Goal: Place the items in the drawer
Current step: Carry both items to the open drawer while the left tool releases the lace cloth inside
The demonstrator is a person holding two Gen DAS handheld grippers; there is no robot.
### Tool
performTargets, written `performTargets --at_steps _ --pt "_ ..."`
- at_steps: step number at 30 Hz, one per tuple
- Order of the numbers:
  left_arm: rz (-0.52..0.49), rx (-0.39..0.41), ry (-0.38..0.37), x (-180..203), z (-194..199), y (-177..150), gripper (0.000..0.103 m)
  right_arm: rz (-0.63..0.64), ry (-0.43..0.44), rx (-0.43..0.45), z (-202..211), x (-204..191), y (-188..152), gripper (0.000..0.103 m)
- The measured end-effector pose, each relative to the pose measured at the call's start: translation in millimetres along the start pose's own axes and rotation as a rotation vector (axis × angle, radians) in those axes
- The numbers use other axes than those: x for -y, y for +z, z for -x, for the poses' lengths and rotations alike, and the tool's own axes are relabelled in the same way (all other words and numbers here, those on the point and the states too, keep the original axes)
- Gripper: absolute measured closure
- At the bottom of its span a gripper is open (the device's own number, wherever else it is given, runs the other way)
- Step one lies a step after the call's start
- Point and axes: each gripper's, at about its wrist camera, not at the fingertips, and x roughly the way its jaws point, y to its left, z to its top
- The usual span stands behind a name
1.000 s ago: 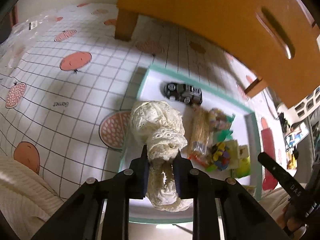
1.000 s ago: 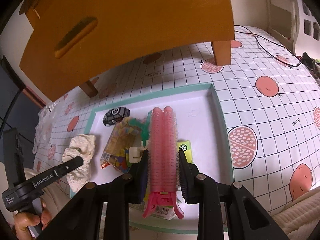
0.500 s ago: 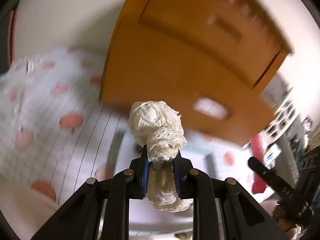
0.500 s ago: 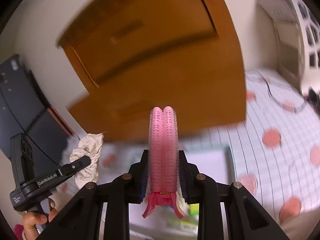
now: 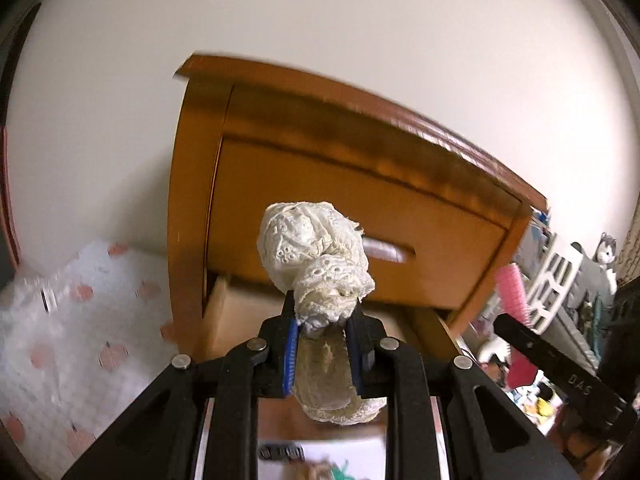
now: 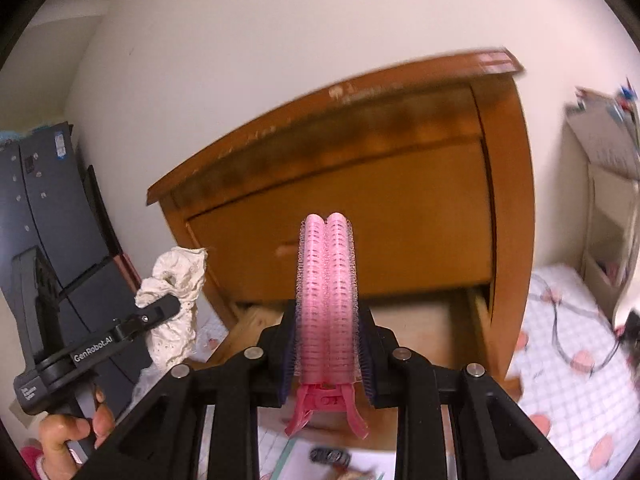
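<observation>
Before us, against the pale wall, we list one orange-brown wooden nightstand [image 6: 360,200]: upper drawer front shut, lower pale-wood drawer [image 6: 420,324] pulled out beneath it, its inside mostly hidden behind our tools. Underfoot, one white grid-patterned floor mat with red fruit prints [image 5: 80,320]. At the lower edge of both views, one white tray with a teal rim [image 6: 288,456], blurred, holding what may be a small dark toy car [image 6: 330,456]. Left gripper [image 5: 323,320]: fingers closed down tight upon one cream lace-trimmed cloth bundle [image 5: 312,240], held up in front of the nightstand, above the open drawer's level. Right gripper [image 6: 326,344]: fingers pressed in on one pink double-barrel hair-roller clip [image 6: 326,292], upright, its handle prongs hanging below the pads, likewise in front of the drawer opening. One hand [image 6: 68,428] grips the left tool's handle.
</observation>
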Motion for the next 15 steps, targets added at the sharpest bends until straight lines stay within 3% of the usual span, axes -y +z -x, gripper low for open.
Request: performTargets --at_steps 7,15 --pt "-0.017 -0.031 0.044 3 -34 14 0.081 0.031 -0.062 -0.05 -40 5 17 0.075" --pt "0.031 -0.166 0.106 -14 -86 -6 0.08 0.036 -0.128 -0.177 -92 13 10 0.075"
